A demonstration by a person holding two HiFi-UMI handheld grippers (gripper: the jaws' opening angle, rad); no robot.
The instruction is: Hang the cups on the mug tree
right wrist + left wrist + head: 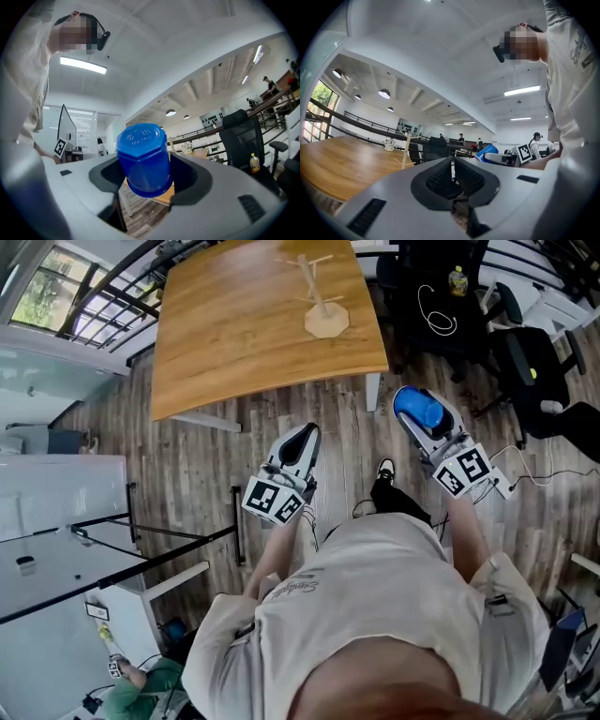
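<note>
**Item 1. Left gripper** (306, 435) (453, 165): grey-and-black hand-held unit with a square-marker cube at its rear. It is held over the wood-plank floor (187, 460), short of the worktop's near edge. The ribbed black fingers (440, 178) are together, with only a thin slit between them and nothing held.

**Item 2. Right gripper** (415, 401) (146, 169): matching unit, held to the right of the first and also over the floor. Its fingers (110, 172) are clamped on either side of item 3.

**Item 3. Blue plastic cup with faceted sides** (419, 412) (143, 157): gripped between the right gripper's fingers, well apart from the mug tree. The closed eight-sided end, which bears moulded lettering too small to read, faces that gripper's camera. No handle can be made out.

**Item 4. Pale wooden mug tree, slim post with angled pegs on a flat many-sided base** (321, 298) (406, 151): standing upright on the worktop, towards its far right part.

**Item 5. Honey-coloured rectangular wooden worktop** (234, 338) (333, 161): carries item 4.

**Item 6. Black office chairs** (536, 371): on the floor to the right of the worktop.

**Item 7. Small bottle of yellow liquid** (457, 280) (254, 162): stands on a dark surface near the chairs.

**Item 8. Person in a pale shirt** (375, 587): holds both grippers, and one black shoe (385, 469) is on the floor between them.
</note>
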